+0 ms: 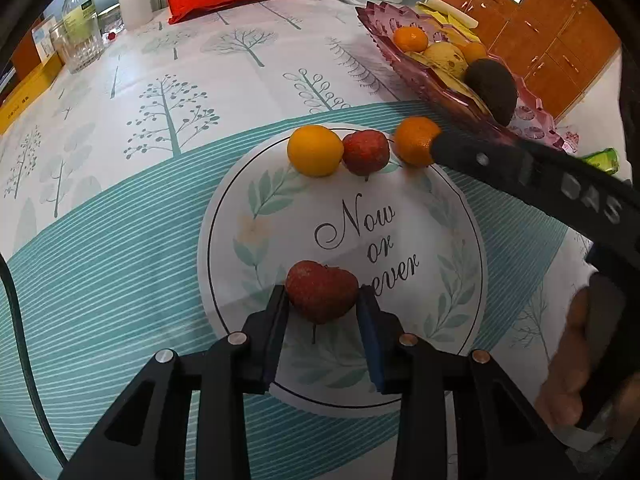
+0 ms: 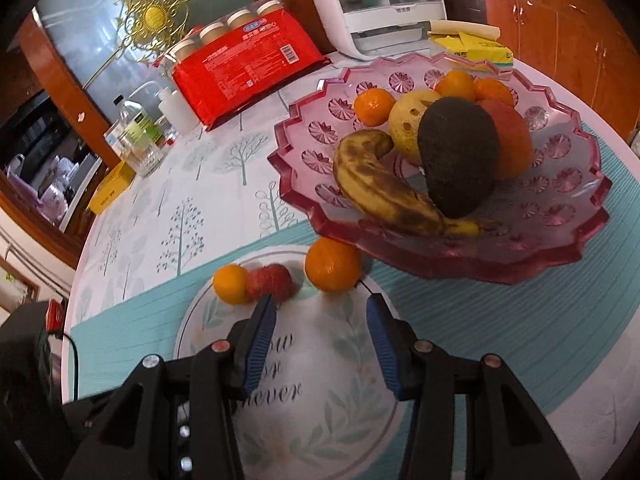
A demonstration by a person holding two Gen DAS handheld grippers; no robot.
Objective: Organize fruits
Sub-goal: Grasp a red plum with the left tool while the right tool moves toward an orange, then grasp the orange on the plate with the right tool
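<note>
So it's a kitchen-ish room, wooden cabinets at the far right, table covered in a tree-print cloth (image 1: 168, 92) with a teal striped band; on it sits a round white mat (image 1: 448, 216) with "Now or Never" lettering. My left gripper (image 1: 323, 300) has its pads squeezed onto a red strawberry-looking fruit (image 1: 322, 290) at the near edge of the mat, so that one's held. At the far edge of the mat there's a row: yellow-orange citrus (image 1: 315, 150) on the left, a second red fruit (image 1: 366, 152) touching it, and an orange (image 2: 333, 264) just right of those. My right gripper (image 2: 320, 312) hangs over the mat with jaws moderately apart and nothing between them; the orange sits just beyond the tips. Far right is the pink glass bowl (image 2: 568, 240) holding a spotty banana (image 2: 384, 192), a dark avocado (image 2: 456, 160), a pear and some tangerines. Red snack pack (image 2: 240, 68) and a white appliance (image 2: 380, 4) sit at the far end.
</note>
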